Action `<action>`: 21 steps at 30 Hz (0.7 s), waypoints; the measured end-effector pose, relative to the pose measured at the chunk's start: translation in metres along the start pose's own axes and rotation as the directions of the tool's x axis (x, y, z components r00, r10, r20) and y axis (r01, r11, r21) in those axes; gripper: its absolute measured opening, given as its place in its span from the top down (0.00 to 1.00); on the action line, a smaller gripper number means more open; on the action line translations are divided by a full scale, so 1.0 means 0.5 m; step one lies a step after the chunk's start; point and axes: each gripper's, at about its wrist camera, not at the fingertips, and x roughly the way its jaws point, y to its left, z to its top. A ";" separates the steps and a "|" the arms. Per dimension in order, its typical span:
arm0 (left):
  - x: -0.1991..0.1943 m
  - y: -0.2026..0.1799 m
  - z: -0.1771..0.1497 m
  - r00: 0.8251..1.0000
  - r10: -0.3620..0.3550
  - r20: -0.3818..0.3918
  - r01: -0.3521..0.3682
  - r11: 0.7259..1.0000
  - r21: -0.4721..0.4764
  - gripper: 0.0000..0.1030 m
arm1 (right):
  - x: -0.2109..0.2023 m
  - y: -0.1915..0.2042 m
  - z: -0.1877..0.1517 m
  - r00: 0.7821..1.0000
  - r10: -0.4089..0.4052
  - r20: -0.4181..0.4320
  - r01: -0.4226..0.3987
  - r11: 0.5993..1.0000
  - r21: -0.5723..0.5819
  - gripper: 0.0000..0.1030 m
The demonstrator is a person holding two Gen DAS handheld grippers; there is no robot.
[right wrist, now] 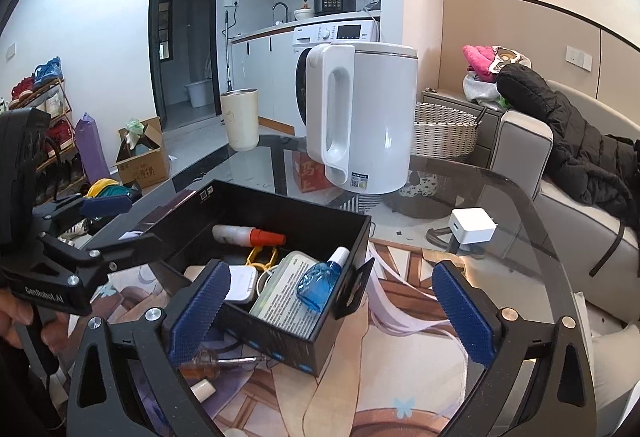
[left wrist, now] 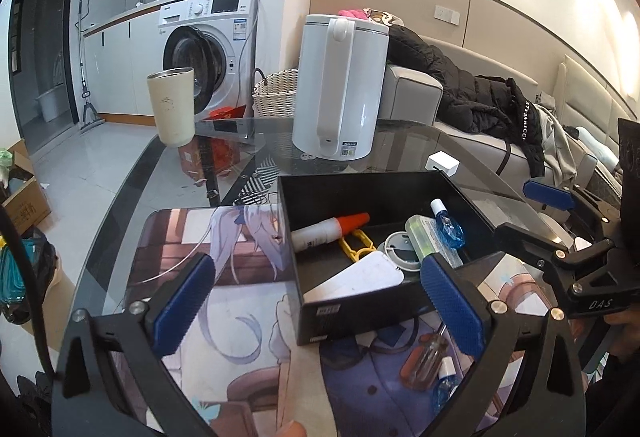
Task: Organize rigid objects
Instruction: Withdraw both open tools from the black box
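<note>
On your glass worktop a printed mat covers the near part. A black open box stands on the mat. Inside it lie a white tube with an orange cap, a yellow plastic piece, a round white case, a pale green case and a blue bottle resting on that case.

Outside the box, just beside its near wall, a screwdriver with an amber handle and a second small blue bottle lie on the mat.

Toward the far edge of the worktop stand a white kettle and, well apart from it at the far left corner, a cream tumbler. A small white charger sits near the worktop's right edge.

Your left gripper stands wide open and empty; its right finger overlaps the box's near corner in the picture, and contact cannot be told. Your right gripper is likewise spread wide and holds nothing, its left finger in front of the box's near wall.
</note>
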 end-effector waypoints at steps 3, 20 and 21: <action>-0.011 0.002 -0.009 1.000 0.006 -0.003 -0.006 1.000 -0.004 0.00 | -0.009 0.008 -0.010 1.000 0.009 -0.015 -0.009 1.000 -0.006 0.01; -0.051 -0.004 -0.053 0.999 0.036 -0.025 -0.036 0.999 0.014 0.00 | -0.029 0.049 -0.079 0.988 0.052 -0.144 -0.066 0.994 -0.092 0.01; -0.054 -0.005 -0.056 0.999 0.037 -0.026 -0.037 0.999 0.016 0.00 | -0.030 0.050 -0.082 0.987 0.055 -0.150 -0.069 0.993 -0.095 0.01</action>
